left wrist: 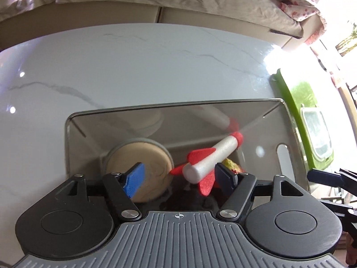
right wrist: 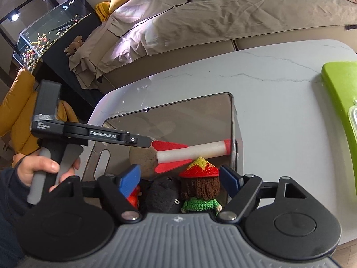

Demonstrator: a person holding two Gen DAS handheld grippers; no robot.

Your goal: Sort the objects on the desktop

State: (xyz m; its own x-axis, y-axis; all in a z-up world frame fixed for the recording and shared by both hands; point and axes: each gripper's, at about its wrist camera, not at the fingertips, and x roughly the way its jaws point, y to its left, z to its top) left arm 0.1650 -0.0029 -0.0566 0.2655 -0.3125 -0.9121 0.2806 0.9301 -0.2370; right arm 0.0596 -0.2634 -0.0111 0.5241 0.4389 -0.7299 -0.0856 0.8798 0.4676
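A white foam rocket (left wrist: 214,156) with red fins lies tilted inside a smoke-tinted clear bin (left wrist: 178,107), its red nose against the bin's wall (right wrist: 232,122). My left gripper (left wrist: 180,178) hovers over the rocket's tail, open, with neither pad pressing on it. A round tan disc (left wrist: 138,169) with a grey rim leans in the bin beside the rocket (right wrist: 191,151). My right gripper (right wrist: 180,182) is open above a crochet doll (right wrist: 200,187) in a red and yellow hat and a black plush toy (right wrist: 165,192). A hand (right wrist: 38,167) holds the left gripper (right wrist: 138,139).
The bin stands on a white marble table (left wrist: 133,67). A green tray (right wrist: 339,93) with a clear lidded box (left wrist: 316,134) sits to its right. A small red object (right wrist: 133,197) shows under my right gripper's left pad. A covered bed (right wrist: 223,11) runs behind the table.
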